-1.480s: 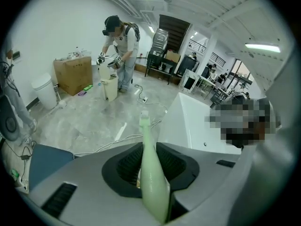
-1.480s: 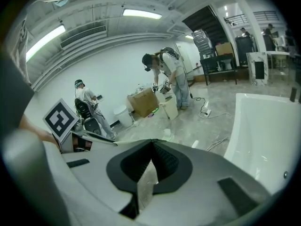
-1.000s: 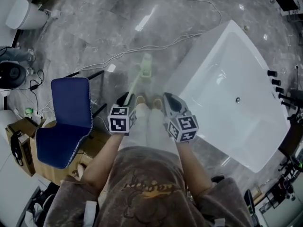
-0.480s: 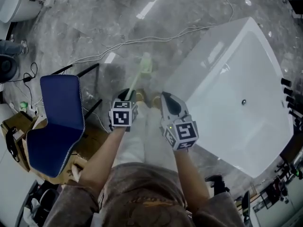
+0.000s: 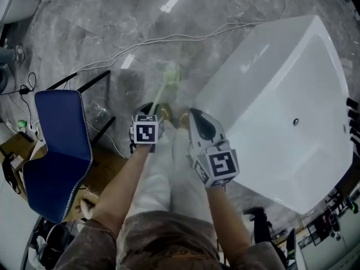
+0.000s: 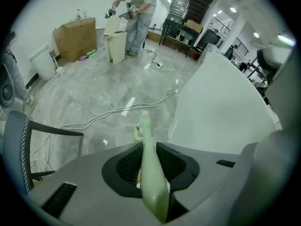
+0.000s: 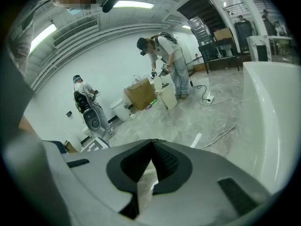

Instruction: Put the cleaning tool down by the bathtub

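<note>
One brush [image 5: 170,76], clamped in the left gripper [image 5: 151,110], hangs head-down by the bathtub [image 5: 264,66] corner; right gripper [image 5: 197,117] jaws together, seemingly empty; lower till the head rests on the floor [image 5: 112,16], then release.

Bathtub [image 5: 281,89]: one, 3 o'clock.
Cleaning tool [image 5: 170,76]: one, 12 o'clock.
Blue chair [image 5: 59,145]: one, 9 o'clock.
Grippers: two, left gripper [image 5: 148,109] and right gripper [image 5: 197,118].
</note>
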The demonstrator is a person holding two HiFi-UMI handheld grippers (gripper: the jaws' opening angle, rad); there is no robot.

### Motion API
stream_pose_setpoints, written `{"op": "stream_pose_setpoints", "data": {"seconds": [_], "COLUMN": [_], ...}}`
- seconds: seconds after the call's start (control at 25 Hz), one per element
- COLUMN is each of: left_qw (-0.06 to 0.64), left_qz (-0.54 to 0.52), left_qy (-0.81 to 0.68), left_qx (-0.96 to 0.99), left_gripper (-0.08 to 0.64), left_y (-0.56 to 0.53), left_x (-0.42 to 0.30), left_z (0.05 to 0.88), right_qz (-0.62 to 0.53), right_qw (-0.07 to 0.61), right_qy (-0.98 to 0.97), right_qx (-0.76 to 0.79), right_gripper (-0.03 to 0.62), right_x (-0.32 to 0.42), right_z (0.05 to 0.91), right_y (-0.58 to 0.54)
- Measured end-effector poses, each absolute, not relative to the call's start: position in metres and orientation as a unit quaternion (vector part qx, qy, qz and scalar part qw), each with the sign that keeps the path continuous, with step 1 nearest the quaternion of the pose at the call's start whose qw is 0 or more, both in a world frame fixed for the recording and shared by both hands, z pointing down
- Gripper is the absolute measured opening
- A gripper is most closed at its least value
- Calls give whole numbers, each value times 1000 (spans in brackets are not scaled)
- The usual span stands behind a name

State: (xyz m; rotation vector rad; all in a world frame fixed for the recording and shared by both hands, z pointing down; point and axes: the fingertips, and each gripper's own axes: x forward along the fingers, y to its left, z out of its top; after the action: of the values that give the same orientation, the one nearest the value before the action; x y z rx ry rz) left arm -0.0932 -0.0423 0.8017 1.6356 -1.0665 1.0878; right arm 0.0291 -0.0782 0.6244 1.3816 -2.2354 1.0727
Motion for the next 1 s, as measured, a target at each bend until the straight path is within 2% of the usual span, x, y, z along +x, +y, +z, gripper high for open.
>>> {"op": "stream_pose_setpoints", "data": {"seconds": [0.32,1.0], "left_qw": [458,481], "left_qz": [462,509], "left_qy": [-416,-399], "left_qx": [636,591], "left_gripper": [98,100], "left_y": [-43,-71], "left_x": [-91,-69], "left_z": [860,921], "right_qz": [383,398], "right_qw": [136,138], "right_qy": [-778,-777], "right_qx": [479,468], "right_gripper": [0,0], "right_x": [22,19], "right_z": [645,660], "right_y": [-90,-85]}}
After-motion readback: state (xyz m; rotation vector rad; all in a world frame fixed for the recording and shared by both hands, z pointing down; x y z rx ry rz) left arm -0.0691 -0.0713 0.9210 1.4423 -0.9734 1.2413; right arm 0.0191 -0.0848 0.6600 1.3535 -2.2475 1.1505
